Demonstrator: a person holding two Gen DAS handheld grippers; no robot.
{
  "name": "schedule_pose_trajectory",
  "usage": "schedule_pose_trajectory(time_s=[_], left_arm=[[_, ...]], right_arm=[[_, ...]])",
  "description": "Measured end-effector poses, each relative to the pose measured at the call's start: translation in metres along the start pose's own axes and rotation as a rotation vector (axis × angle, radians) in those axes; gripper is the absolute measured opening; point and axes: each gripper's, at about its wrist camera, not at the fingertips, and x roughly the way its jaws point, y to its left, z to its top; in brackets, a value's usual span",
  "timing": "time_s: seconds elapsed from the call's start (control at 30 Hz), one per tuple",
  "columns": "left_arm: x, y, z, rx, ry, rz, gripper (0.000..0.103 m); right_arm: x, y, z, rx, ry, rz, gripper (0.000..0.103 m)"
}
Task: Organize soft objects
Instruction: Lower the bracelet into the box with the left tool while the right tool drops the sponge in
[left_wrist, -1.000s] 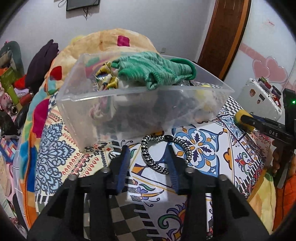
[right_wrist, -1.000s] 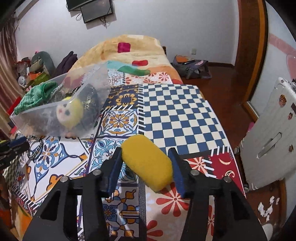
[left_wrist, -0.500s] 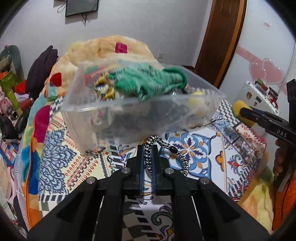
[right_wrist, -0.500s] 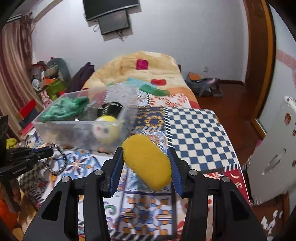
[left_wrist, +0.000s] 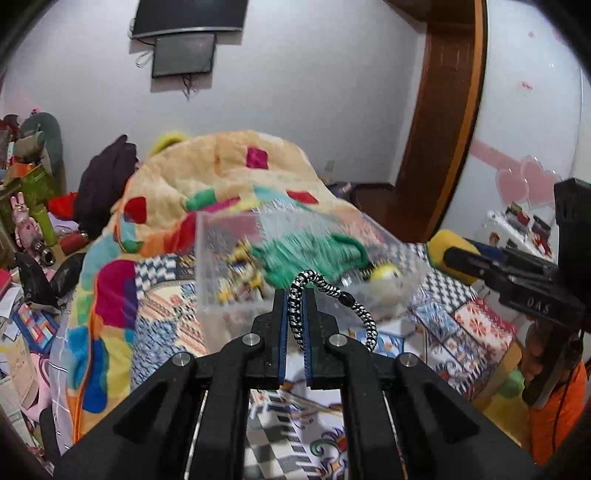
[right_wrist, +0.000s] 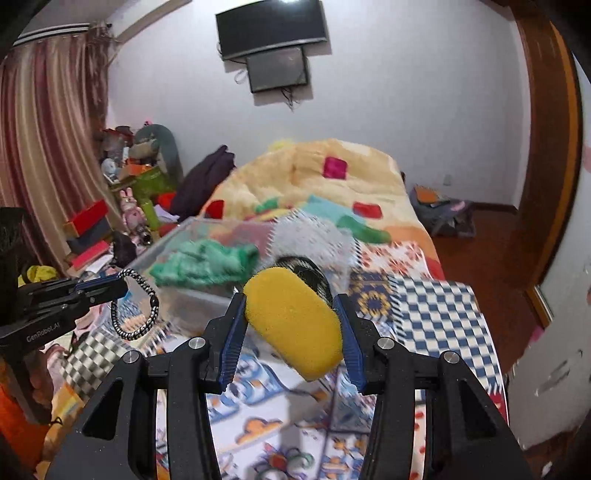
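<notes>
The left gripper (left_wrist: 294, 295) pinched a black-and-white braided hair tie (left_wrist: 325, 295), a ropey loop with a small dark bead. Its fingers were squeezed tight on one side of the loop, and the rest hung down to the right, up in the air above the bed (left_wrist: 461, 332).

The right gripper (right_wrist: 291, 317) squeezed a yellow sponge (right_wrist: 295, 325) between its blue pads (right_wrist: 232, 339). The sponge was a soft, bumpy oval, and its long side ran from up-left to down-right, crosswise to the fingers.

Both things were held up near the clear plastic bin (left_wrist: 221, 266) on the patterned bedspread. Inside the bin lay a green knitted cloth (left_wrist: 310, 258), fuzzy and crumpled. The bin looked blurry.
</notes>
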Motion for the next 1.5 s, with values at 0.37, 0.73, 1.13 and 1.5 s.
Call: schedule_pose_trajectory(time_s=[0.37, 0.73, 1.13, 1.5], left_arm=[[0.026, 0.031, 0.023, -0.041, -0.045, 0.123, 0.006], [0.064, 0.039, 0.008, -0.033, 0.041, 0.154, 0.006], [0.053, 0.029, 0.005, -0.007, 0.04, 0.141, 0.027], [0.001, 0.011, 0.019, 0.017, -0.113, 0.11, 0.048]], right_arm=[[0.028, 0.019, 0.025, -0.033, -0.05, 0.021, 0.044], [0.071, 0.019, 0.009, -0.023, 0.072, 0.026, 0.044], [0.068, 0.017, 0.009, -0.043, 0.097, -0.003, 0.062], [0.015, 0.027, 0.028, -0.06, -0.041, 0.031, 0.067]])
